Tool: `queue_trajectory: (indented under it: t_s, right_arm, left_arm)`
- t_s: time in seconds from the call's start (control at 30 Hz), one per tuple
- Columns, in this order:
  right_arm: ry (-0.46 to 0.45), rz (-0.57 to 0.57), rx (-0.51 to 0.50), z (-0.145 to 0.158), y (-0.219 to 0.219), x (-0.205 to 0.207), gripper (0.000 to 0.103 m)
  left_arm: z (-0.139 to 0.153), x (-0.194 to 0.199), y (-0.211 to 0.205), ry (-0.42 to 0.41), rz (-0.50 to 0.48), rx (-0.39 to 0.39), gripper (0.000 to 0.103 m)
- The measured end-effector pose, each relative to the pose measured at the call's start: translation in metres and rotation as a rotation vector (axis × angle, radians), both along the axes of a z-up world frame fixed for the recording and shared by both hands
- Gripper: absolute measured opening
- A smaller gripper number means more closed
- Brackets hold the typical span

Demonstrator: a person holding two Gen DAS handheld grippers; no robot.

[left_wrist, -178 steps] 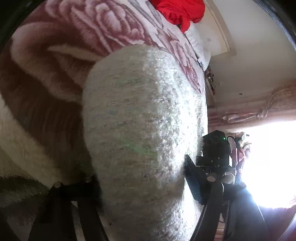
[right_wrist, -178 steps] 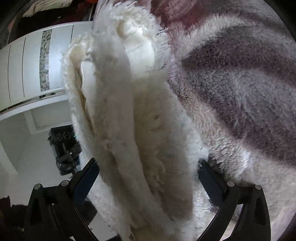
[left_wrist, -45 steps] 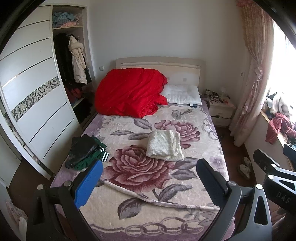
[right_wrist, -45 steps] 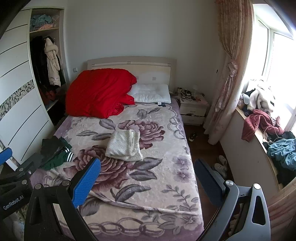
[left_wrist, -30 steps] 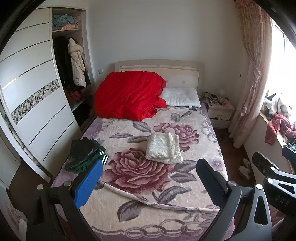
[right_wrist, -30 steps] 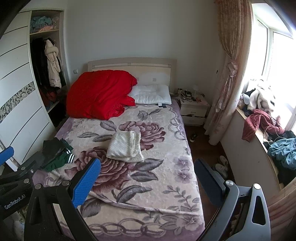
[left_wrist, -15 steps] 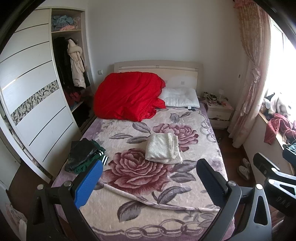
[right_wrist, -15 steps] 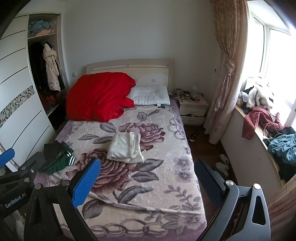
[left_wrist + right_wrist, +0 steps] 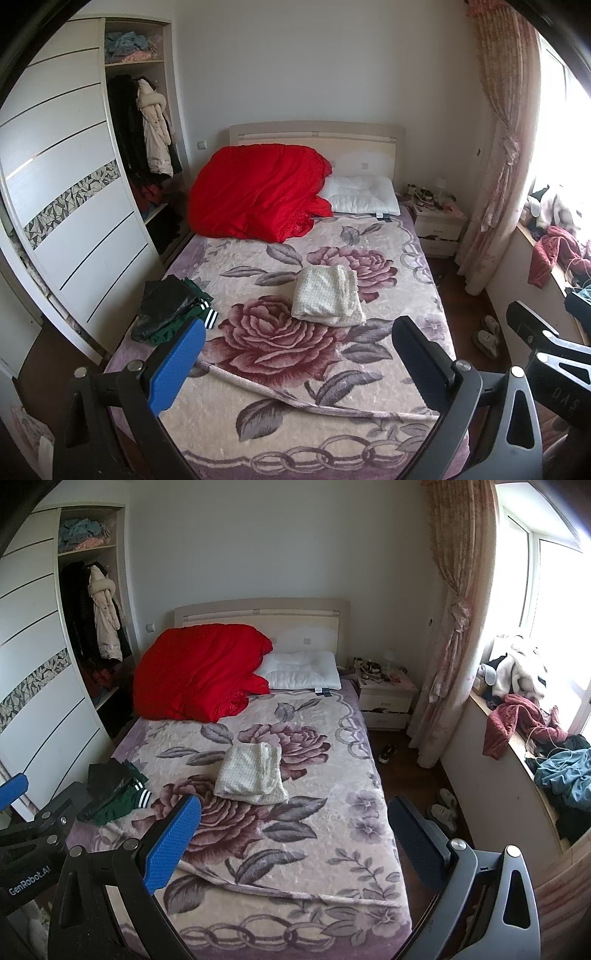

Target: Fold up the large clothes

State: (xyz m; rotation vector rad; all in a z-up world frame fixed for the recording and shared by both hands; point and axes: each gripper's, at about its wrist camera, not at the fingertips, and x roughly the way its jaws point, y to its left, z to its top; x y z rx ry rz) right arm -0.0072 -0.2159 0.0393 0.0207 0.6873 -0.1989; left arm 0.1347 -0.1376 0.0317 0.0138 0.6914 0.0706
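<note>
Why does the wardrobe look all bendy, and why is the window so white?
Left wrist view: the fisheye lens bows the wardrobe near the edge, and the window is blown out by daylight. Right wrist view: the same glare washes out the window, while the white folded garment mid-bed stays sharp and evenly lit.

Left gripper (image 9: 295, 363) and right gripper (image 9: 293, 840) side by side, jaws spread wide, empty

Bed (image 9: 258, 406) foot lies bare; folded garment (image 9: 327, 295) and dark clothes (image 9: 166, 310) beyond.
</note>
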Motion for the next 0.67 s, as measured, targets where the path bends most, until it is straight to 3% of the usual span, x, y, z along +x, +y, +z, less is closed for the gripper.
queue_trajectory:
  t_s: [0.67]
  right_arm:
    - [-0.004,-0.013,-0.002,0.001,0.009,-0.012,0.102]
  left_arm:
    - [0.008,-0.012,0.007,-0.029,0.012,0.006,0.103]
